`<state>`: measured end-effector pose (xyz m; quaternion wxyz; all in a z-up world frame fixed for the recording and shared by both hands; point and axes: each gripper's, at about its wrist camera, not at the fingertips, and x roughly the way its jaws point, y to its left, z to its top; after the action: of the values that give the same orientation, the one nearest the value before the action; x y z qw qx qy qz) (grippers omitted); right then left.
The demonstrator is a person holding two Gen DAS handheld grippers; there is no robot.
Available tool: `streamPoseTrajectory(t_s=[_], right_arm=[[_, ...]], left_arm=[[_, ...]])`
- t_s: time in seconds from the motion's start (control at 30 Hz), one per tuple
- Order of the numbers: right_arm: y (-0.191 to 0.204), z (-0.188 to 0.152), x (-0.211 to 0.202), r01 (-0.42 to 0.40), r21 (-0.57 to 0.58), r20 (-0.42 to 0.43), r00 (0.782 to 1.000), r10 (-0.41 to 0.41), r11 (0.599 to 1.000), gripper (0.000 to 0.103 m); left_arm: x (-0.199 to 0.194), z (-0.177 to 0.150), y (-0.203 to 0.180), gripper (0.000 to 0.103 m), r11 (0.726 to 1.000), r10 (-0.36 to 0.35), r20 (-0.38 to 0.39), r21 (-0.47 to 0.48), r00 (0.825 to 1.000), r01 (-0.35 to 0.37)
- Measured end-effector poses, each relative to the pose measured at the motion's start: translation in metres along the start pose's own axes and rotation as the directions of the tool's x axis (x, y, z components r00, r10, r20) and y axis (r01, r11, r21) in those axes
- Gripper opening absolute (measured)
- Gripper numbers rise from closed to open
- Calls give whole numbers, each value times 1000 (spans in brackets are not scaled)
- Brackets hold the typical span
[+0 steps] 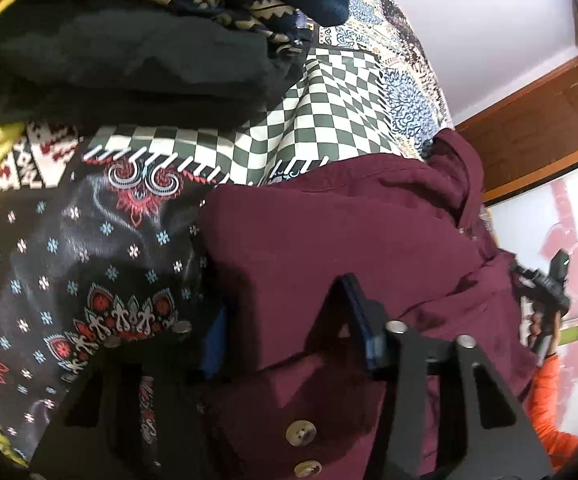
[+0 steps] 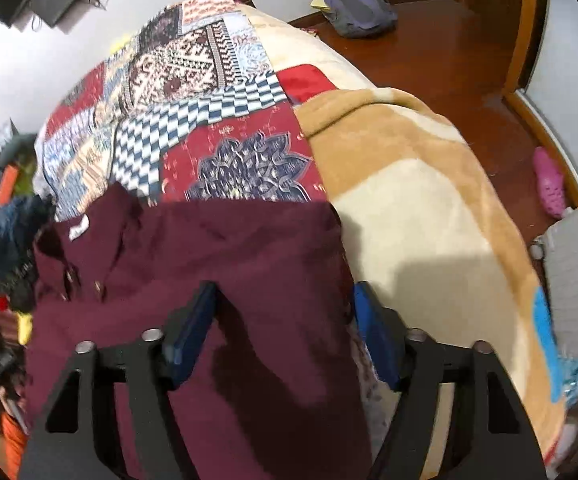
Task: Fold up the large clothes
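Note:
A maroon button-up shirt lies spread on the patchwork bed cover; it also shows in the right wrist view, collar to the left. My left gripper is open low over the shirt's left edge, its jaws straddling the fabric edge near the buttons. My right gripper is open over the shirt's right edge, one finger on the shirt and the other beside it. The right gripper also appears at the far right of the left wrist view.
A stack of folded dark clothes sits on the bed beyond the left gripper. A tan and cream blanket covers the bed's right side. A backpack and a pink shoe lie on the wooden floor.

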<state>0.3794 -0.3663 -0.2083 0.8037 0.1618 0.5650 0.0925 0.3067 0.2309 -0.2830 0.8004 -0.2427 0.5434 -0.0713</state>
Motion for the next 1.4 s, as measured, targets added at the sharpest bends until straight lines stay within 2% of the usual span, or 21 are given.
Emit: streamPoseTrajectory(t_s=[0.07, 0.17, 0.3, 0.4, 0.57, 0.7, 0.77, 0.83, 0.93, 1.0, 1.1, 1.2, 1.3, 1.33, 1.37, 1.4], right_arm=[[4, 2, 5, 14, 0, -6, 1000, -14, 1000, 37], [12, 4, 4, 65, -37, 22, 998, -65, 997, 21], [20, 8, -15, 75, -87, 88, 994, -67, 993, 17], [29, 15, -30, 110, -136, 150, 985, -90, 985, 17], [35, 29, -30, 167, -140, 204, 969, -137, 976, 15], [29, 39, -25, 272, -127, 250, 939, -235, 954, 14], [26, 41, -26, 279, -116, 258, 935, -242, 953, 15], [23, 43, -28, 288, -107, 250, 934, -255, 952, 15], [25, 38, -33, 279, -115, 240, 939, -246, 953, 15], [28, 33, -36, 262, -126, 227, 947, -229, 957, 15], [35, 25, -38, 236, -140, 197, 958, -207, 961, 16], [45, 14, -41, 215, -163, 174, 967, -187, 963, 20], [57, 2, -48, 199, -189, 155, 973, -171, 962, 31], [62, -3, -52, 189, -199, 149, 976, -160, 962, 39], [66, -7, -57, 184, -206, 153, 976, -154, 961, 45], [69, -11, -61, 182, -211, 160, 976, -150, 960, 47]], left_arm=[[-3, 1, -7, 22, 998, 50, 16, 25, 999, -51], [-17, 4, -23, 14, 989, 117, 71, 80, 991, -122], [-40, 16, -58, 12, 958, 196, 159, 180, 967, -224], [-49, 30, -83, 12, 931, 228, 209, 239, 951, -276], [-42, 63, -115, 12, 890, 278, 262, 291, 924, -350], [-18, 80, -122, 13, 862, 345, 257, 295, 903, -413], [-10, 82, -118, 15, 849, 372, 248, 299, 894, -436], [-3, 82, -113, 17, 848, 391, 230, 288, 891, -446], [0, 79, -104, 18, 865, 388, 215, 252, 896, -435], [-5, 74, -100, 18, 861, 406, 224, 232, 886, -453], [-19, 65, -99, 18, 867, 393, 232, 229, 890, -443], [-34, 56, -102, 18, 864, 393, 250, 231, 885, -449], [-52, 42, -109, 19, 850, 393, 286, 249, 874, -464], [-57, 38, -111, 21, 843, 399, 295, 253, 868, -474], [-64, 32, -112, 25, 837, 408, 305, 251, 861, -486], [-67, 29, -112, 28, 836, 410, 310, 249, 858, -489]])
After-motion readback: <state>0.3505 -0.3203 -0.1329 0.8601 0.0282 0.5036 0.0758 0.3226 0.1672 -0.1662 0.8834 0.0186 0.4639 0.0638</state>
